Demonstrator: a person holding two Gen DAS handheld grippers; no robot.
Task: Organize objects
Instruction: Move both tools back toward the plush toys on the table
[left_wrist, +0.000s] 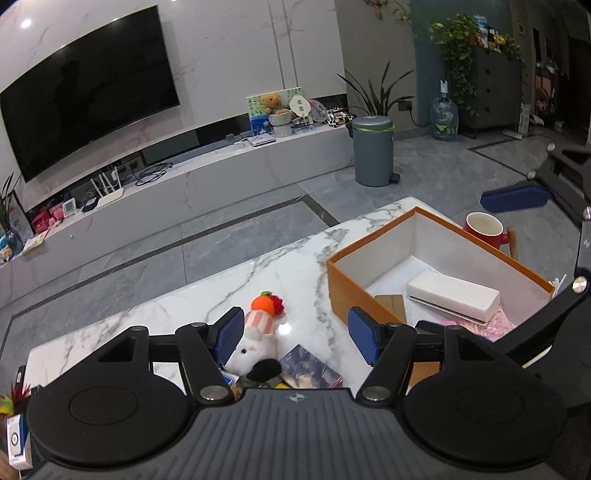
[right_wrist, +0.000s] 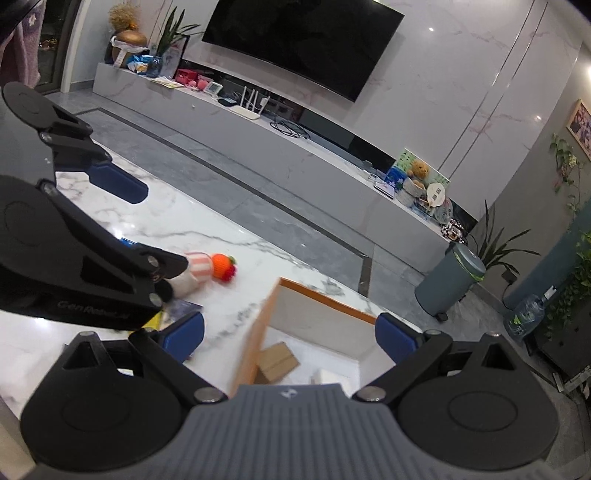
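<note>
Plush toy (left_wrist: 256, 341) lying on its side on the white marble desk (left_wrist: 184, 314), just left of the orange box (left_wrist: 351, 291): white body, pink-and-white striped hat, orange knitted pompom with a red bit at the tip, a black patch near the lower end. Seen again from the right wrist view, same toy (right_wrist: 201, 271) left of the box (right_wrist: 258, 325), partly hidden behind the other tool's black linkage.

Orange box open-topped, white inside, holding a long white block (left_wrist: 454, 297), a flat brown card piece (left_wrist: 391, 301) and something pink (left_wrist: 495, 321) at the near wall. Red mug (left_wrist: 484, 229) standing behind the box. Dark printed booklet (left_wrist: 310, 369) on the desk just in front of the toy.

Left tool (left_wrist: 297, 336) angled downward over the desk, blue pads standing moderately wide, nothing gripped; toy lying just inside the left pad, touching or not impossible to tell. Right tool (right_wrist: 290, 338) likewise tilted downward above the box's left wall, pads wide apart and holding nothing.
</note>
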